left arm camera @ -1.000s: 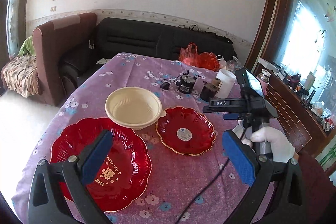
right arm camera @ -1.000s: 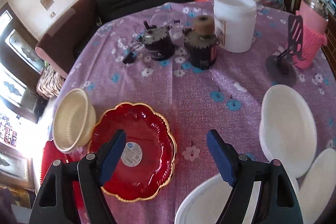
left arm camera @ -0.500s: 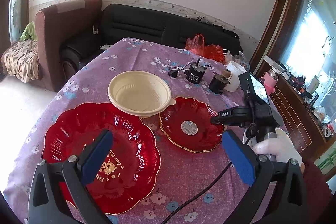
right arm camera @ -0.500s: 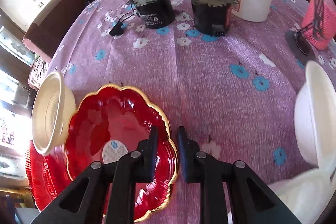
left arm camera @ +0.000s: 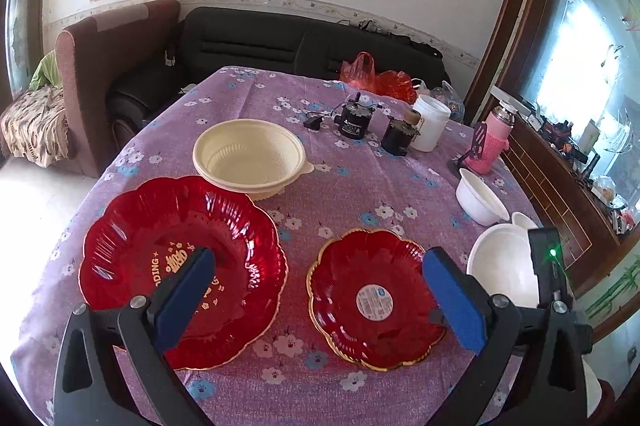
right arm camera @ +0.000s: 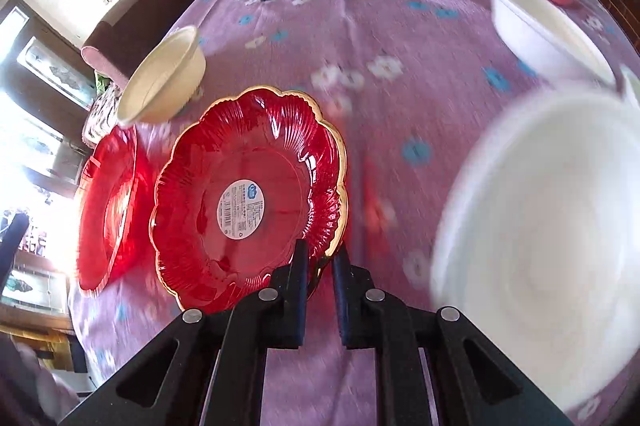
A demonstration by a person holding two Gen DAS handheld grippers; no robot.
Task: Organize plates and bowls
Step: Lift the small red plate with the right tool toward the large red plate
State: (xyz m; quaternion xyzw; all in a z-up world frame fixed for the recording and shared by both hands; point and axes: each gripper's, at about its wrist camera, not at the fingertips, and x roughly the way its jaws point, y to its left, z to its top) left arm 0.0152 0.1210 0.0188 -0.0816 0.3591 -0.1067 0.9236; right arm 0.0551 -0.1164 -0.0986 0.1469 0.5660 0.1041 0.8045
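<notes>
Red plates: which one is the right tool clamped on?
The smaller red plate, gold-rimmed with a round white sticker. The right tool pinches its near rim; the larger lettered plate lies untouched.

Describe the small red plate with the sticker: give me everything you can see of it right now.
The small red plate is glossy translucent red, likely glass or plastic, with a scalloped, ribbed wall and a gold rim. A round white-and-blue printed label sits at its centre. The right gripper is shut on its near rim, one finger inside, one outside. It lies about flat on the purple floral tablecloth, beside the large red plate, apart from it, near the white bowls.
</notes>
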